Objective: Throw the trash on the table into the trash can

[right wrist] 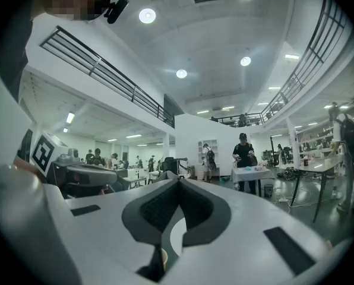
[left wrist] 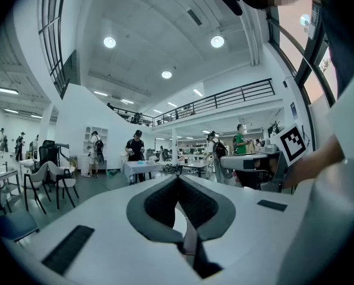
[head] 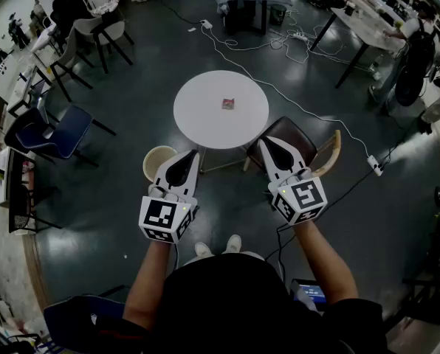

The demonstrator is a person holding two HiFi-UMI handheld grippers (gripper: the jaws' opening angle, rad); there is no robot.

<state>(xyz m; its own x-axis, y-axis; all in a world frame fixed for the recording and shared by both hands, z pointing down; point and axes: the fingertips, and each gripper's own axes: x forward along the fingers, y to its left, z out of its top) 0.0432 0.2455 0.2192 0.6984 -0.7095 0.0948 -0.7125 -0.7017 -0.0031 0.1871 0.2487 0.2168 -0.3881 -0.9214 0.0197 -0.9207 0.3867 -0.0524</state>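
We are holding the left gripper [head: 193,156] and right gripper [head: 265,143] with jaws pressed together, empty; the trash [head: 229,103] is lying on the table [head: 198,116] at 12 o'clock; the trash can [head: 153,162] is standing at its 7 o'clock.

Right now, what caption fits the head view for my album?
Shut left gripper and right gripper face a round white table bearing a small red scrap, beige round trash can beside it.
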